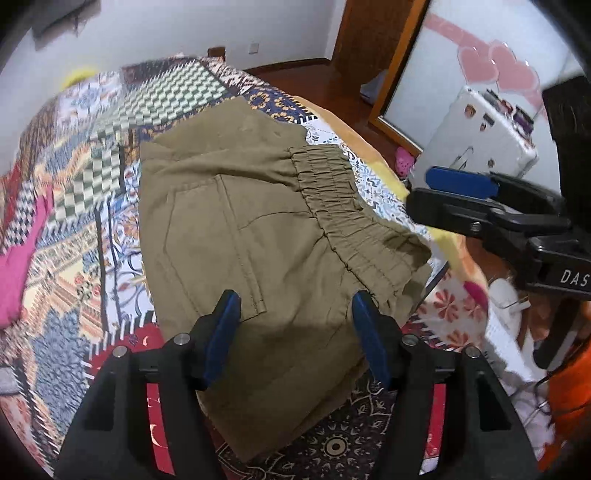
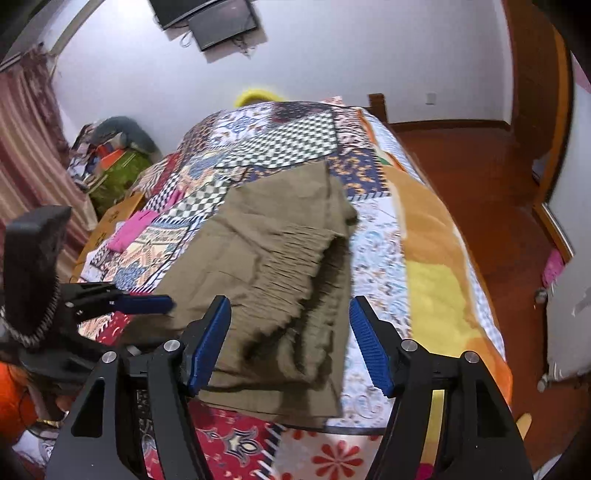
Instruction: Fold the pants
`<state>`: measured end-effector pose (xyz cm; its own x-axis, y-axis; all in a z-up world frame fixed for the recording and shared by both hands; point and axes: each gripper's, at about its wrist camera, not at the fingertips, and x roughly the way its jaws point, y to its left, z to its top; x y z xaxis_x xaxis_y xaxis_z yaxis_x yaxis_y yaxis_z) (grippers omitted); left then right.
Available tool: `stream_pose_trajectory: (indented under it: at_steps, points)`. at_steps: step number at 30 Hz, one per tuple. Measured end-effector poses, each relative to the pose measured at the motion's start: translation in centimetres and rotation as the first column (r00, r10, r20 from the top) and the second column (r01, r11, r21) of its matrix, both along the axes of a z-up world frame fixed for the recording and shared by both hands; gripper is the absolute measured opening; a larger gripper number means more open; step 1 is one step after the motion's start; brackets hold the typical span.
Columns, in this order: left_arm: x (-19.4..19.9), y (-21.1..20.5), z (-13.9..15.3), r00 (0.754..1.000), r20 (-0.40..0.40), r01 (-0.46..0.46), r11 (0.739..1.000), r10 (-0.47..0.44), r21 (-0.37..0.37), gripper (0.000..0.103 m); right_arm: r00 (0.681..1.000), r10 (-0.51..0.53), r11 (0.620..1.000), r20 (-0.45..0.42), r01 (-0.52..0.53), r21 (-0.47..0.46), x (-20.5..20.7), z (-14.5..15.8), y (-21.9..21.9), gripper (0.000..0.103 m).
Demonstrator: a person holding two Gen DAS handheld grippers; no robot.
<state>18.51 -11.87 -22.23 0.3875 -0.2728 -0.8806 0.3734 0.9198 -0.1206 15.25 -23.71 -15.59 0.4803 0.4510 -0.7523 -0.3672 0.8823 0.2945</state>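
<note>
Looking pretty much done: pants (image 1: pixel 258 221) sit folded on the bed (image 2: pixel 424 288), left gripper (image 1: pixel 295 314) and right gripper (image 2: pixel 290 332) both wide, holding nothing, so probably just tidying that waistband (image 1: pixel 332 192) next.

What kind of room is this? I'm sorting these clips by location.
Most likely a home bedroom: the olive pants lie on a bed under a patchwork quilt, a screen is mounted on the wall, and there is a wooden floor beside the bed.
</note>
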Motion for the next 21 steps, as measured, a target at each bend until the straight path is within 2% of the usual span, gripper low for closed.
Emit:
stream_pose_trajectory:
  at_steps: [6,11,18,21]
  points:
    - [0.2,1.4,1.0,1.0,-0.005,-0.018,0.999,0.018,-0.036,0.063,0.998,0.003,1.0,-0.067,-0.005,-0.024,0.1,-2.6,0.8,0.063]
    - [1.2,3.8,2.4,0.995,0.056,-0.08,0.997,0.08,-0.002,0.063,0.99,-0.02,1.0,-0.138,0.019,-0.008,-0.1,-4.9,0.1,0.063]
    - [4.6,7.2,3.5,0.984,0.09,-0.153,0.988,0.151,0.013,0.063,0.989,-0.019,1.0,-0.148,0.018,-0.007,-0.3,-5.3,0.0,0.065]
    - [6.2,8.3,3.0,0.983,0.093,-0.165,0.985,0.16,0.047,0.063,0.989,-0.022,1.0,-0.149,0.022,-0.004,-0.2,-5.3,-0.1,0.067]
